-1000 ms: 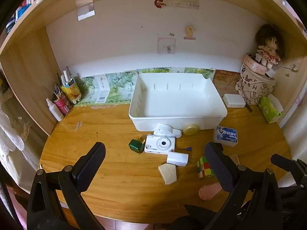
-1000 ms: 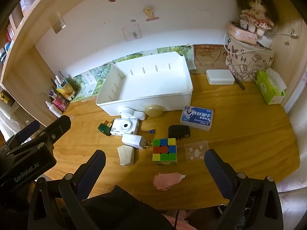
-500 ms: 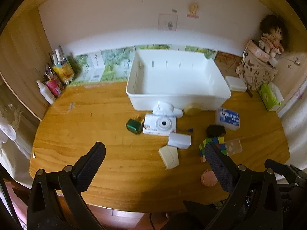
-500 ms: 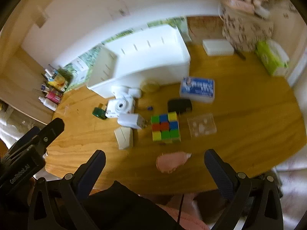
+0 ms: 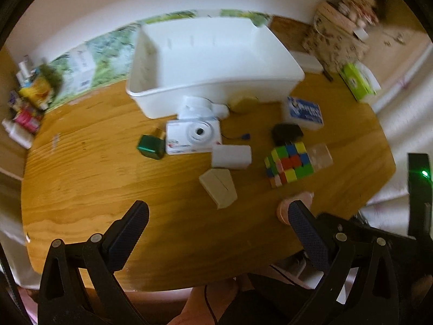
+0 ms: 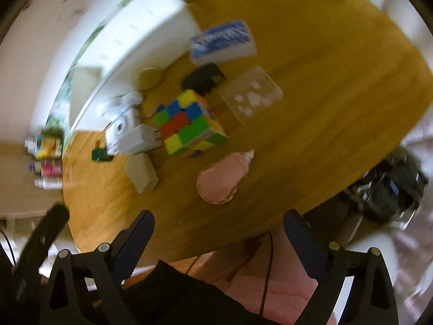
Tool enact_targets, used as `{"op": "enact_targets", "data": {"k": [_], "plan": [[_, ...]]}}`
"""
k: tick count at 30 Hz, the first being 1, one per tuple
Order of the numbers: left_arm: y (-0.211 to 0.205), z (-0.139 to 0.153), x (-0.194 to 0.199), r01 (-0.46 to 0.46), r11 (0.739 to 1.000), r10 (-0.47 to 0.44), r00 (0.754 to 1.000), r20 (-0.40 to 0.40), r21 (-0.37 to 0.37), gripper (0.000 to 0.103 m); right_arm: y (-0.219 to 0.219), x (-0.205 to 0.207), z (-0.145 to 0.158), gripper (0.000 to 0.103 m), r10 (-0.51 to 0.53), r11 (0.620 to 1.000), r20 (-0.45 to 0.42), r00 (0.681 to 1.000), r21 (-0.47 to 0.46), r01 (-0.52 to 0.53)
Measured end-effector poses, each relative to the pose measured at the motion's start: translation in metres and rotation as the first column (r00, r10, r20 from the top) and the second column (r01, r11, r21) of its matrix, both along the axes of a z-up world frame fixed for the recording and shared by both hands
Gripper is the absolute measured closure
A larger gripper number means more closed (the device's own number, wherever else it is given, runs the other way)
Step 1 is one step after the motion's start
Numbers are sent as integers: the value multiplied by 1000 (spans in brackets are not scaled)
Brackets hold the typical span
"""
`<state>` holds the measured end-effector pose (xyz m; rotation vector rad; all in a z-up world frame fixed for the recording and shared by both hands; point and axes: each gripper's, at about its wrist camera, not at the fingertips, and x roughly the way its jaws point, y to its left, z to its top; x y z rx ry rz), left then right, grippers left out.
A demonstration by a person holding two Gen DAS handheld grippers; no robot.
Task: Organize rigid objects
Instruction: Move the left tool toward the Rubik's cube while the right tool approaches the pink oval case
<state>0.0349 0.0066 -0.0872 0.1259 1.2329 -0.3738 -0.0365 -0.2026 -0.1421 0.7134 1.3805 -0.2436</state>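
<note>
An empty white bin (image 5: 211, 62) stands at the back of the wooden table (image 5: 94, 189). In front of it lie a white camera (image 5: 193, 136), a green box (image 5: 150, 147), a white charger (image 5: 231, 157), a cream box (image 5: 219, 187), a colour cube (image 5: 289, 163), a black case (image 5: 286, 132), a blue-labelled box (image 5: 304, 111) and a pink item (image 6: 220, 178). The cube also shows in the right wrist view (image 6: 189, 123). My left gripper (image 5: 216, 222) is open and empty above the table's front edge. My right gripper (image 6: 219, 230) is open and empty above the front edge, near the pink item.
Bottles and tubes (image 5: 24, 108) stand at the far left. A patterned bag with a doll (image 5: 341, 35) and a green tissue pack (image 5: 357, 81) sit at the back right. A clear plastic tray (image 6: 250, 97) lies beside the cube. Both views are motion-blurred.
Both grippers have tilted down and moved closer over the table; the right view has rolled strongly. The objects have not moved. Both grippers stay open.
</note>
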Motion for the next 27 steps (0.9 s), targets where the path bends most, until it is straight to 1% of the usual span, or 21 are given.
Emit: {"op": "enact_targets", "data": {"k": [2, 4, 5, 8, 11, 14, 16, 20, 21, 27], "plan": [[-4, -6, 6, 29, 1000, -29, 999, -39, -2, 1, -6, 0, -11, 8, -52, 999, -13, 999, 7, 52], [-8, -12, 13, 41, 999, -39, 997, -70, 19, 1, -10, 3, -21, 12, -92, 996, -32, 995, 13, 92], [-10, -14, 17, 47, 999, -45, 996, -81, 26, 1, -11, 5, -24, 12, -108, 994, -41, 993, 16, 108], [-16, -22, 25, 64, 997, -58, 992, -110, 51, 1, -13, 12, -36, 13, -127, 992, -67, 990, -1, 127], [-21, -27, 35, 66, 996, -57, 990, -129, 61, 1, -10, 19, -46, 14, -105, 994, -84, 991, -27, 104], [-26, -30, 45, 51, 997, -41, 989, -145, 64, 1, -2, 27, -55, 16, -63, 997, -107, 992, -50, 58], [-29, -32, 52, 37, 998, -27, 987, -160, 58, 1, 0, 30, -60, 18, -42, 998, -120, 992, -58, 35], [-38, -38, 62, 22, 999, -13, 980, -197, 46, 1, 4, 36, -67, 18, -6, 996, -138, 990, -86, -6], [-40, -40, 64, 17, 999, -8, 978, -209, 41, 1, 6, 37, -69, 20, 2, 995, -145, 989, -95, -16], [-57, -51, 75, -3, 1000, 6, 963, -270, 13, 1, 26, 48, -70, 22, 60, 989, -134, 989, -125, -77]]}}
